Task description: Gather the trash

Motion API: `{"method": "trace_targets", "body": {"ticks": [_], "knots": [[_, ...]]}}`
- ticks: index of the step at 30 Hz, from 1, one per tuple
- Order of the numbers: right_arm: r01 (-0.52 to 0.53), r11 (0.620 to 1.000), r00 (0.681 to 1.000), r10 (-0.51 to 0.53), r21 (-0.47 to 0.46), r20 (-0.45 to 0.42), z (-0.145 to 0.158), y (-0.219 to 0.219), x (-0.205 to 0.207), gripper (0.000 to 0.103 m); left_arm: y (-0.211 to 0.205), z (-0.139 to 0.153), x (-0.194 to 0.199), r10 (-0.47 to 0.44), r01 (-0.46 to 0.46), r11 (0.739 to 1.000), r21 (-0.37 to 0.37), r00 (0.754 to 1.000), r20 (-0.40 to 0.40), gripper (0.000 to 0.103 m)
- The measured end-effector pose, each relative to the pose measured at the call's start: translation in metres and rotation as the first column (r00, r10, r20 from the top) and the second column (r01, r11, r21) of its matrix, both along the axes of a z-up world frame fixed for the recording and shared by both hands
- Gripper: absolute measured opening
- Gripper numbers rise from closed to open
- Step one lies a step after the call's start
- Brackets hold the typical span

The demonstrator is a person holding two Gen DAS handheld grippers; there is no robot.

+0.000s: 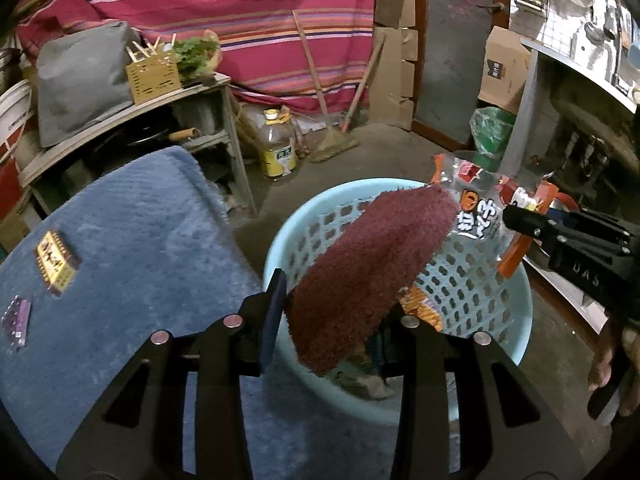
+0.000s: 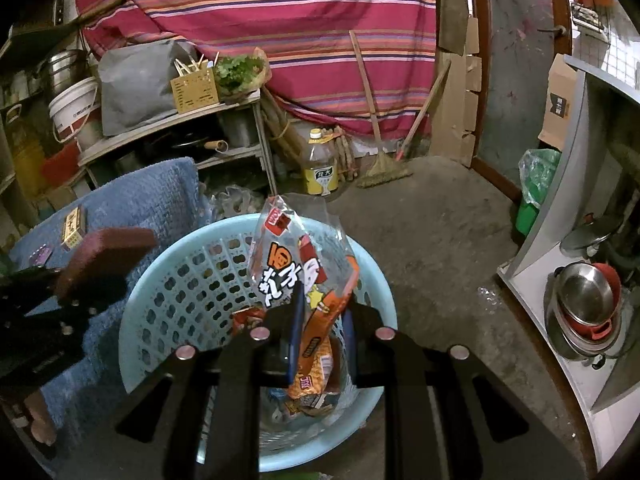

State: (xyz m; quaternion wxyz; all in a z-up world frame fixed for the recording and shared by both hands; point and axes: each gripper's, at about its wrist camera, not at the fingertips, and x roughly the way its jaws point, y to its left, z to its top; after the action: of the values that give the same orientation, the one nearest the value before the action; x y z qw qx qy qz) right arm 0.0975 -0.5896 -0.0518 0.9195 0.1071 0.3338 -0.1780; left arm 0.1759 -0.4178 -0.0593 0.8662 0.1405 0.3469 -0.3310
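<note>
Below both grippers sits a pale blue basket (image 2: 160, 280) with a perforated wall, its round rim open upward and some wrappers already lying at its bottom. Bare concrete floor (image 2: 432, 232) spreads to the right and far side, giving free room up to a broom (image 2: 384, 168) and an oil bottle (image 2: 320, 168) against the striped cloth (image 2: 260, 12). Close on the left, a blue mat (image 1: 132, 240) on a raised surface meets the basket's rim; 1 small box (image 1: 56, 262) and a purple packet (image 1: 17, 320) lie on it. On the right, a grey shelf (image 2: 560, 216) with steel pots hems the floor.

Over the basket's near-left side, the left gripper (image 1: 332, 312) has its jaws partly spread around a maroon sponge (image 1: 372, 268), which sticks out up and to the right above the opening; the left pad touches it, the right pad is hidden. Beside it, the right gripper (image 2: 322, 328) is nearly closed, pinching a clear and orange snack wrapper (image 2: 292, 256) that stands upright above the basket's middle.
</note>
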Motion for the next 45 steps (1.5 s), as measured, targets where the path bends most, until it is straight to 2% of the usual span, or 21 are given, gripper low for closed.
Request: {"method": "trace_targets", "body": {"ticks": [3,5,7,12,14,20,24,25,26,28,31,33,35,38,41,45], "knots": [[-0.002,1.000,1.000,0.002,0.001,0.000,-0.001,0.001,0.000,0.018,-0.010,-0.001,0.001,-0.015,0.015,1.000,0.002,1.000,-0.019,0.040],[-0.003,1.000,1.000,0.003,0.000,-0.002,-0.001,0.002,0.001,0.018,-0.012,0.001,0.001,-0.015,0.015,1.000,-0.003,1.000,-0.024,0.057],[-0.004,1.000,1.000,0.004,0.001,-0.007,-0.004,0.003,0.001,0.018,-0.011,0.002,0.000,-0.015,0.015,1.000,-0.015,1.000,-0.022,0.069],[-0.010,1.000,1.000,0.010,0.003,-0.018,-0.008,0.008,0.003,0.018,-0.006,0.004,0.000,-0.008,0.007,1.000,-0.020,1.000,-0.026,0.074],[-0.013,1.000,1.000,0.013,0.000,-0.023,-0.008,0.010,0.003,0.018,-0.001,0.006,0.001,0.007,-0.008,1.000,-0.023,1.000,-0.023,0.082],[-0.010,1.000,0.999,0.011,0.007,-0.032,-0.013,0.016,0.008,0.022,0.038,0.023,-0.003,0.094,-0.092,0.994,-0.059,0.995,0.033,0.097],[-0.009,1.000,0.999,0.009,0.018,-0.031,-0.015,0.021,0.014,0.022,0.068,0.035,-0.004,0.154,-0.149,0.985,-0.082,0.987,0.055,0.098],[-0.006,1.000,0.999,0.007,0.019,-0.034,-0.016,0.022,0.016,0.030,0.074,0.037,-0.005,0.166,-0.161,0.983,-0.091,0.984,0.057,0.098],[0.000,1.000,0.999,0.001,0.017,-0.038,-0.017,0.024,0.018,0.051,0.085,0.040,-0.006,0.187,-0.181,0.978,-0.104,0.981,0.059,0.098],[0.011,1.000,0.999,-0.011,0.013,-0.042,-0.019,0.026,0.020,0.073,0.100,0.044,-0.008,0.215,-0.205,0.971,-0.124,0.974,0.068,0.098],[0.024,1.000,0.998,-0.023,0.005,-0.060,-0.020,0.032,0.019,0.074,0.124,0.052,-0.013,0.255,-0.240,0.959,-0.154,0.963,0.085,0.098],[0.028,0.999,0.998,-0.027,0.016,-0.058,-0.016,0.039,0.013,0.082,0.138,0.057,-0.016,0.291,-0.278,0.952,-0.132,0.951,0.099,0.098],[0.031,0.999,0.999,-0.031,0.013,-0.033,-0.009,0.048,0.005,0.092,0.150,0.060,-0.024,0.314,-0.299,0.947,-0.118,0.938,0.146,0.098],[0.028,1.000,1.000,-0.028,-0.010,-0.007,0.002,0.070,-0.007,0.094,0.170,0.065,-0.039,0.328,-0.314,0.944,-0.098,0.921,0.208,0.098],[0.014,1.000,1.000,-0.014,-0.016,0.020,0.012,0.097,-0.017,0.097,0.194,0.070,-0.051,0.328,-0.312,0.944,-0.104,0.920,0.213,0.098],[-0.028,0.999,0.997,0.031,-0.047,0.064,0.024,0.142,-0.030,0.099,0.231,0.070,-0.069,0.361,-0.340,0.932,-0.129,0.908,0.213,0.098]]}}
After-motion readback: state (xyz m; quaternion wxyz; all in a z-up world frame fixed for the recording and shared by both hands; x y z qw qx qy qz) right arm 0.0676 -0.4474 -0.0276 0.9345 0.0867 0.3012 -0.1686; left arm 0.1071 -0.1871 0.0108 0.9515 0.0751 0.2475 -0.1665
